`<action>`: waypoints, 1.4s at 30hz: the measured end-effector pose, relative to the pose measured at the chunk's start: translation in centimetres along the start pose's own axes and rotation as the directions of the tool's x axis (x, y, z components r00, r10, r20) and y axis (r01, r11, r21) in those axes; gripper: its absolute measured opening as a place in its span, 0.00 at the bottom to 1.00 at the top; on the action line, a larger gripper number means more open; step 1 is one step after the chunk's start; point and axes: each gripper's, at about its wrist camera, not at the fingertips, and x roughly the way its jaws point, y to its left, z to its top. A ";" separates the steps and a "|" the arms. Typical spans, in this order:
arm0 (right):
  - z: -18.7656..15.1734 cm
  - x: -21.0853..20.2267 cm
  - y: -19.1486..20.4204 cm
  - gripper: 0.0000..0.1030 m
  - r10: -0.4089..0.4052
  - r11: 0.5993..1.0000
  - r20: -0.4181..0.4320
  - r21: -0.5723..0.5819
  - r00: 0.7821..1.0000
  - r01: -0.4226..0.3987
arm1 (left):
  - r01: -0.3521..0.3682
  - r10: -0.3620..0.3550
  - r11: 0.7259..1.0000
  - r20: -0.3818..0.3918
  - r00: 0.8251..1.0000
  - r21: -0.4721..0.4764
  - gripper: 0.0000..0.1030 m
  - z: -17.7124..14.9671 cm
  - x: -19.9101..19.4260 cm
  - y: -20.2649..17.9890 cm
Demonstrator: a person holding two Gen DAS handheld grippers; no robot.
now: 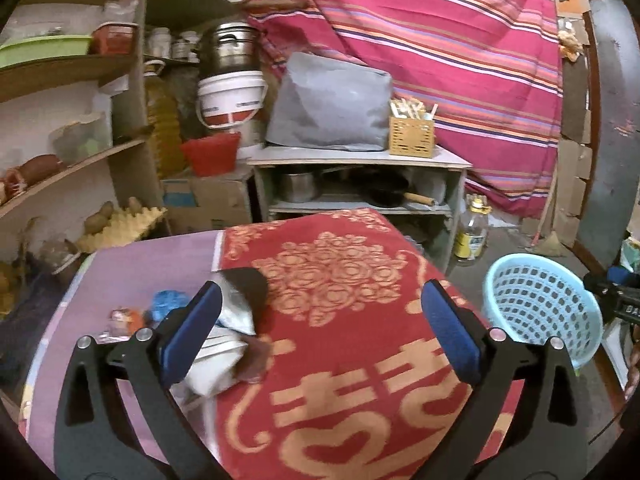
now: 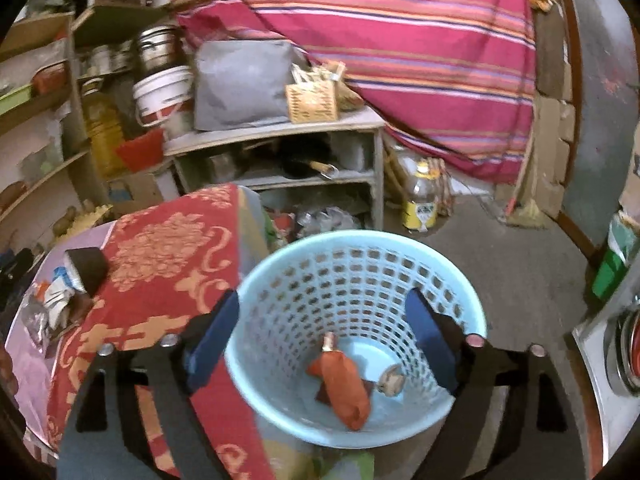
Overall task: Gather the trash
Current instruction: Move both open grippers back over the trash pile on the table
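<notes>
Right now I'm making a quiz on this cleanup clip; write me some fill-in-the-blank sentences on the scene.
1. The right tool hangs open over the light blue ____.
2. An orange wrapper lies in the basket's ____.
3. The left tool is open above the ____ patterned cloth.
4. The crumpled trash pile lies beside the left tool's ____ finger.

Missing words: basket; bottom; red; left

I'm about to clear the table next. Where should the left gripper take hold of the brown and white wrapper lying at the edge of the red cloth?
Probably at its dark brown top end, which stands up puffed off the red cloth and looks narrow enough to pinch. Come down from above and slightly from the right, since other scraps crowd its left side. The left gripper is open wide, nothing between its fingers.
</notes>
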 end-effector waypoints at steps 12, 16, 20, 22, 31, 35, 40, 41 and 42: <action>-0.2 -0.7 8.9 0.85 0.148 0.978 0.017 -0.150 0.989 -0.144 | -0.109 0.110 0.993 0.011 0.994 -0.049 0.94 -2.2 -3.1 7.3; -0.9 -0.4 11.5 0.86 0.173 0.968 0.006 -0.187 0.985 -0.169 | -0.146 0.146 0.988 -0.007 0.989 -0.055 0.94 -3.3 -3.5 9.3; -1.6 -0.1 14.3 0.86 0.191 0.953 -0.008 -0.236 0.982 -0.188 | -0.183 0.182 0.982 -0.020 0.983 -0.043 0.95 -4.5 -3.9 11.4; -1.9 0.1 15.5 0.86 0.195 0.949 -0.016 -0.250 0.981 -0.193 | -0.196 0.195 0.979 -0.021 0.981 -0.050 0.95 -5.0 -4.1 12.4; -2.4 1.3 18.9 0.86 0.193 0.954 -0.021 -0.230 0.981 -0.193 | -0.243 0.236 0.965 -0.076 0.969 -0.098 0.94 -7.4 -3.9 17.1; -2.3 1.9 19.8 0.86 0.183 0.957 -0.018 -0.227 0.983 -0.183 | -0.259 0.249 0.962 -0.108 0.962 -0.092 0.94 -8.9 -3.2 18.4; -2.6 2.7 20.8 0.86 0.170 0.952 -0.046 -0.249 0.984 -0.176 | -0.218 0.196 0.969 -0.171 0.966 -0.120 0.94 -10.2 -1.4 19.1; -2.7 2.8 20.9 0.86 0.163 0.952 -0.048 -0.254 0.985 -0.170 | -0.212 0.189 0.969 -0.174 0.967 -0.125 0.94 -10.2 -1.1 19.0; -2.7 2.9 20.9 0.86 0.157 0.952 -0.048 -0.258 0.986 -0.164 | -0.207 0.184 0.970 -0.174 0.967 -0.129 0.94 -10.1 -0.8 18.8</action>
